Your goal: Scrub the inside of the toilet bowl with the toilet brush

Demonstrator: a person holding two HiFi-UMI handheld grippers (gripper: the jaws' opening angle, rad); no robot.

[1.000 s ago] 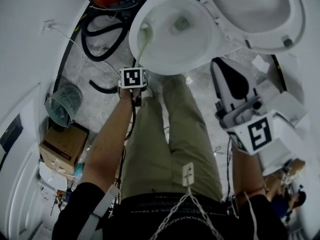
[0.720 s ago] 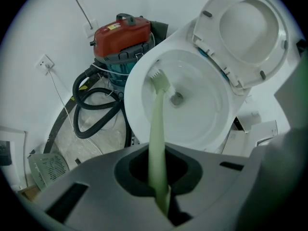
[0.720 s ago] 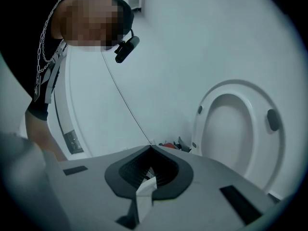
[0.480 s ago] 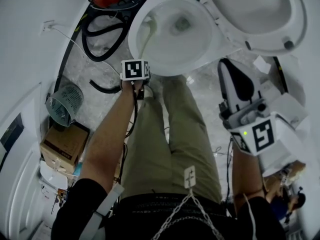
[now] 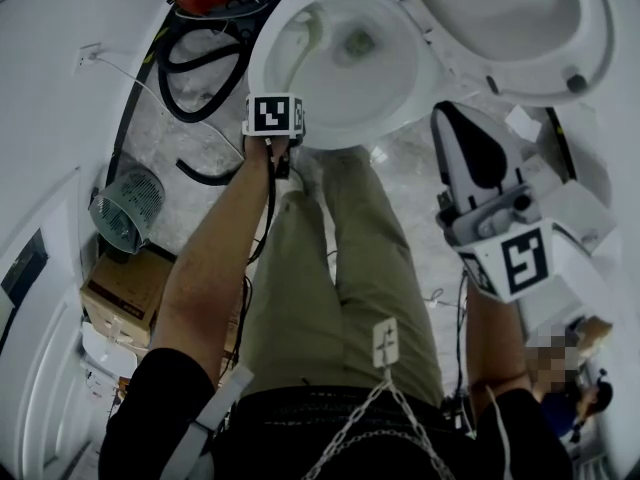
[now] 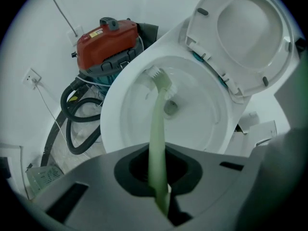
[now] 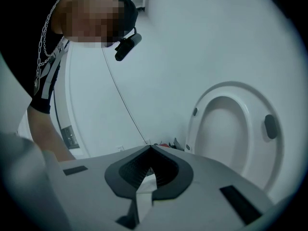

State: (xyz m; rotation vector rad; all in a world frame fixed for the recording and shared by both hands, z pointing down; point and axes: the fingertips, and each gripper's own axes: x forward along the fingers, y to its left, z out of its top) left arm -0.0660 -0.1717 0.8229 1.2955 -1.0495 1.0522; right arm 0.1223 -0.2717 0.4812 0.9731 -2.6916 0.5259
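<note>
**Left gripper [image 6: 159, 177] clamped on the toilet brush [image 6: 157, 124]; brush head inside the toilet bowl [image 6: 109, 114].**

The pale green handle passed between the left jaws, which were closed tight on it, and ran forward over the front rim into the bowl; the white bristle head [image 6: 158, 75] sat at the far inner wall just under the rim, above the drain opening [image 6: 170, 108]; contact with the wall could not be confirmed; the seat and lid [image 6: 250, 32] stood raised behind the bowl; the right gripper [image 7: 149, 147] was held to the right of the bowl, well apart from it, jaws pressed together at the tips with nothing gripped; a red vacuum cleaner [image 6: 108, 42] and its black hose [image 6: 72, 114] stood on the floor left of the bowl.
</note>
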